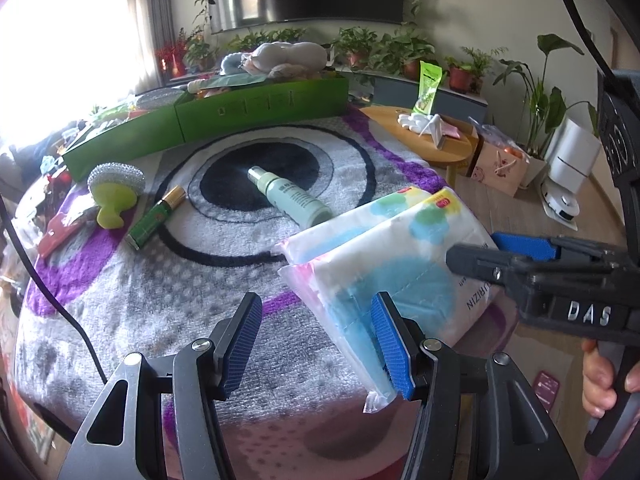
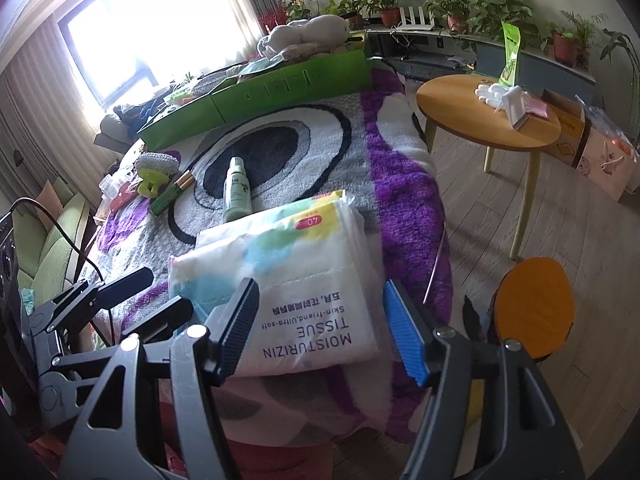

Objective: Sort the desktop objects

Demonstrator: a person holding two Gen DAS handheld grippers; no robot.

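Two soft tissue packs lie side by side on the patterned blanket (image 1: pixel 168 304), the nearer tissue pack (image 2: pixel 304 280) printed with blue and yellow blotches, the other tissue pack (image 1: pixel 352 220) just behind it. My right gripper (image 2: pixel 322 332) is open and straddles the nearer pack's end; a small gap shows at its right pad. My left gripper (image 1: pixel 316 344) is open over the blanket, with the pack's corner beside its right pad (image 1: pixel 390 344). A pale green spray bottle (image 1: pixel 292 198), a green tube with a gold cap (image 1: pixel 156 218) and a yellow-handled scrubber (image 1: pixel 114 188) lie farther back.
A long green box (image 1: pixel 240 112) full of items runs along the blanket's far edge. A round wooden side table (image 2: pixel 480 120) stands to the right on the wood floor, an orange stool (image 2: pixel 534 308) nearer. A black cable (image 1: pixel 60 304) crosses the blanket's left side.
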